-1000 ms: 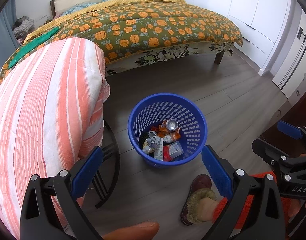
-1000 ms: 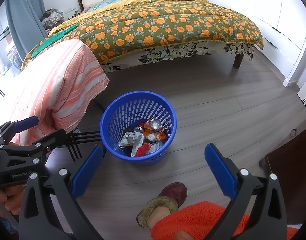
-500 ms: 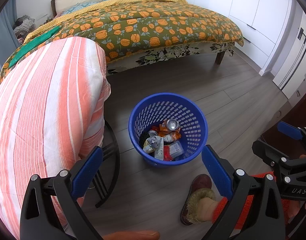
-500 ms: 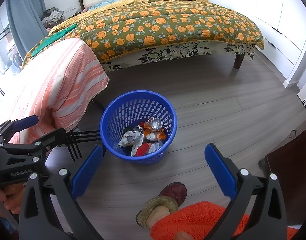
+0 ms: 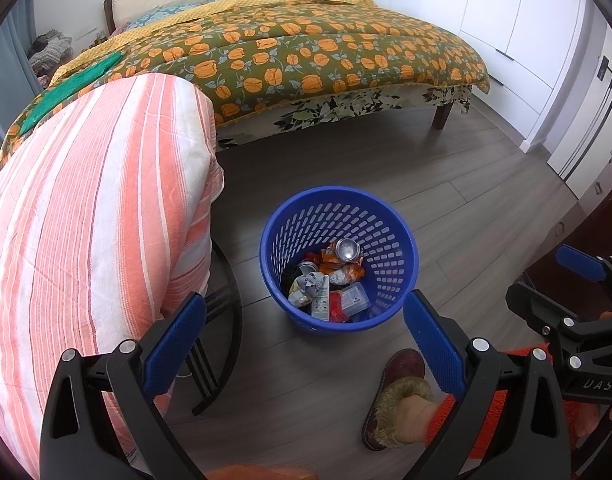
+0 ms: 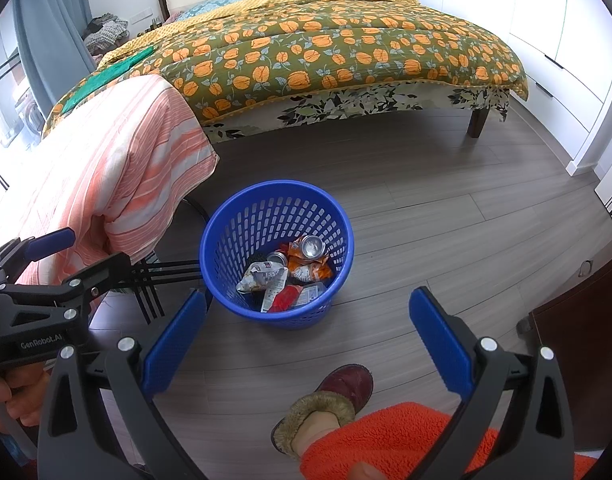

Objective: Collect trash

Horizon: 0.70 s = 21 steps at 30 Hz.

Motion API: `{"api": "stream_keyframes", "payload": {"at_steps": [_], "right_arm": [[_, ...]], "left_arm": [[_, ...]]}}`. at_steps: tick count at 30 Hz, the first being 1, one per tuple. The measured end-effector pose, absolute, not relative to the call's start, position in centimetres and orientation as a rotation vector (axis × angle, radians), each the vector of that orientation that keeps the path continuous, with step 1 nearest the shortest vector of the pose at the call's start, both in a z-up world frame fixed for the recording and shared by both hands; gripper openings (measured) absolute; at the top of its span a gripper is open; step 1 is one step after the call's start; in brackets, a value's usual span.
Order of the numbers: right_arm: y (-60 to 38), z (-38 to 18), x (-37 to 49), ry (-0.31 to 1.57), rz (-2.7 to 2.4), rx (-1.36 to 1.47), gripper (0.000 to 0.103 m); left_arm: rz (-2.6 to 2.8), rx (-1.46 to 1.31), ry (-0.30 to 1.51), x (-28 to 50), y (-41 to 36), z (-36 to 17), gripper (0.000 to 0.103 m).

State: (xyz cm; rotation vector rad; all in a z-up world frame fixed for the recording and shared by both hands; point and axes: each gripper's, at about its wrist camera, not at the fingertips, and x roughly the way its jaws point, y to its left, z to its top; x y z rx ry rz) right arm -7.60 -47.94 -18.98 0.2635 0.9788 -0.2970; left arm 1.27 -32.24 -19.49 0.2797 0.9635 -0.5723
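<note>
Left gripper [image 5: 303,338]: jaws spread wide, nothing between the blue pads [image 5: 173,344], held up above the floor. Right gripper [image 6: 306,334]: same, jaws wide apart and empty. Each shows at the edge of the other's view; the left one is seen from the side in the right wrist view [image 6: 37,276].

Blue basket [image 5: 390,240] stands upright on the grey wood floor [image 5: 486,184], mouth facing up, framed between the pads of both grippers and well below them. Also in the right wrist view [image 6: 277,196].

Trash sits in the basket bottom, in a loose heap. One can [image 5: 348,249] is tilted, with its round silver end facing up toward the cameras; its long axis runs down into the heap. A second can end [image 5: 308,268] lies just beside it. An orange wrapper [image 5: 340,270] is crumpled under the first can. A grey-white packet [image 5: 306,286] lies flat next to a white tube [image 5: 321,298], whose long axis points roughly toward the near wall of the basket. A red piece [image 5: 337,306] and a clear container [image 5: 356,298] lie nearest the near wall.

Person's foot in a dark red slipper [image 5: 398,376] is on the floor near the basket, orange fleece leg [image 6: 386,436] above it. Striped orange-white cloth [image 5: 85,220] is draped over a black frame [image 5: 221,320] just left of the basket. Bed with orange-flower quilt [image 5: 326,52] is behind, well apart.
</note>
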Motion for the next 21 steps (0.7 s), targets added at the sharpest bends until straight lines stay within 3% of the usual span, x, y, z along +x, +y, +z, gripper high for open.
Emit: {"api": "stream_keyframes", "payload": {"at_steps": [21], "right_arm": [[-48.19, -19.14, -7.76, 0.982, -0.301, 0.264, 0.099]], "left_arm": [[-0.562, 0.262, 0.947, 1.25, -32.08, -19.03, 0.098]]}}
